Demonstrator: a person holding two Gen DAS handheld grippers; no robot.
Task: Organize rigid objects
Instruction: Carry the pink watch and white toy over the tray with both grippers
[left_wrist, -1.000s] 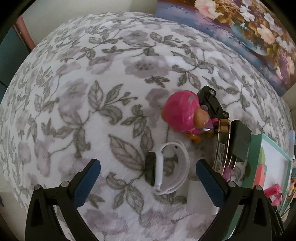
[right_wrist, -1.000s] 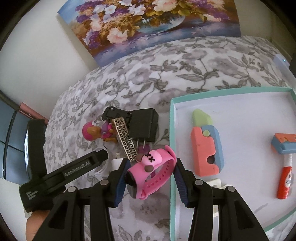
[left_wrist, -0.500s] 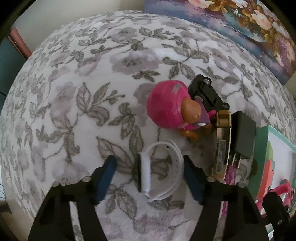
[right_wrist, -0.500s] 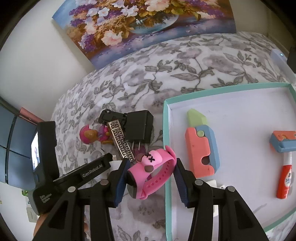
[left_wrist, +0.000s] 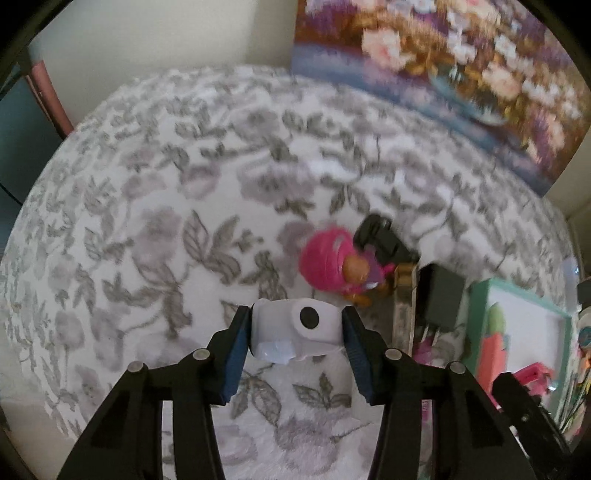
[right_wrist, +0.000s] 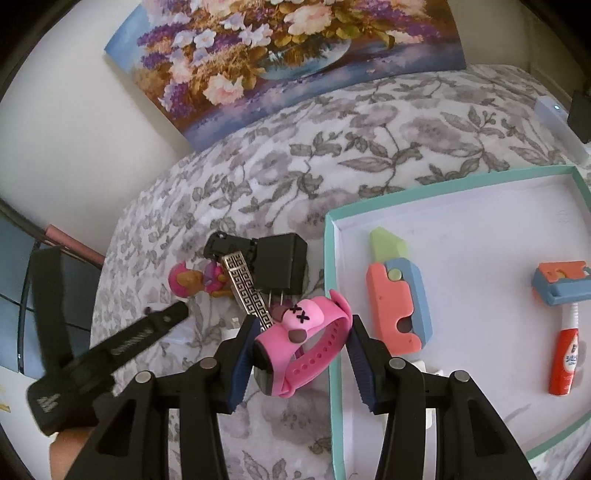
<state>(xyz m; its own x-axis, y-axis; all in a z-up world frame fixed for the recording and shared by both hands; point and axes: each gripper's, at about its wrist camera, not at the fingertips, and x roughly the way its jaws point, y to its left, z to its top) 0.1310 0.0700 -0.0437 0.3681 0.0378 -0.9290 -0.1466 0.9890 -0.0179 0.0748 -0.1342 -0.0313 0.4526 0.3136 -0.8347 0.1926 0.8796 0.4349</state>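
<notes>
My left gripper (left_wrist: 295, 332) is shut on a white wristband watch (left_wrist: 295, 328) and holds it above the floral cloth. My right gripper (right_wrist: 301, 343) is shut on a pink wristband watch (right_wrist: 303, 339) just left of the teal-rimmed white tray (right_wrist: 328, 295). The tray holds an orange and blue toy knife (right_wrist: 399, 295) and a toy razor (right_wrist: 561, 321). A pink figurine (left_wrist: 332, 258), a black charger (right_wrist: 282, 262), a patterned metal bar (right_wrist: 245, 291) and a black clip (right_wrist: 221, 243) lie in a cluster on the cloth.
A flower painting (right_wrist: 288, 51) leans on the wall at the back. A white device (right_wrist: 557, 122) lies at the far right edge. The left gripper body (right_wrist: 110, 354) shows at the lower left of the right wrist view.
My left gripper has closed on the white watch and lifted it off the cloth. My right gripper still holds the pink watch in about the same place.
</notes>
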